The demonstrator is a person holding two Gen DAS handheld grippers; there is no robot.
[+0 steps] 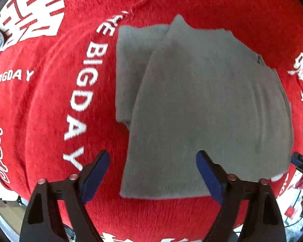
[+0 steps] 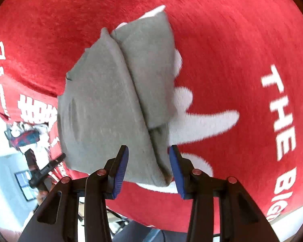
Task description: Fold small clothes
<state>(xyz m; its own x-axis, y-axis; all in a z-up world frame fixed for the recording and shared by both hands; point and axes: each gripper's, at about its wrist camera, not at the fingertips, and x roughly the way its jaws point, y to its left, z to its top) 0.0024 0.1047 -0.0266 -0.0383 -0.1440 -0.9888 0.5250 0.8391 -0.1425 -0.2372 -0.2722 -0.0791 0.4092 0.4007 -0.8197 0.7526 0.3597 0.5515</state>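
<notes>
Two wrist views, close overhead (right tilted), sharing grey cloth [image 1: 202, 104]

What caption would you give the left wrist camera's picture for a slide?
Left gripper open above a folded grey garment lying on a red cloth with white lettering.

The grey garment [image 1: 202, 100] was a soft, matt knit cloth with a faintly fuzzy surface, and the red cover [image 1: 222, 4] over the table was a coarser, napped fabric with a visible ribbed weave and flat white printed lettering [image 1: 80, 92]. The left claw [image 1: 152, 173] and the right claw [image 2: 148, 168] had arms of smooth black plastic with a slight sheen, joined by small shiny copper-coloured metal pins [image 2: 196, 171]. The pads [image 2: 122, 171] were dull blue, rubber-like, and finely ridged.
</notes>
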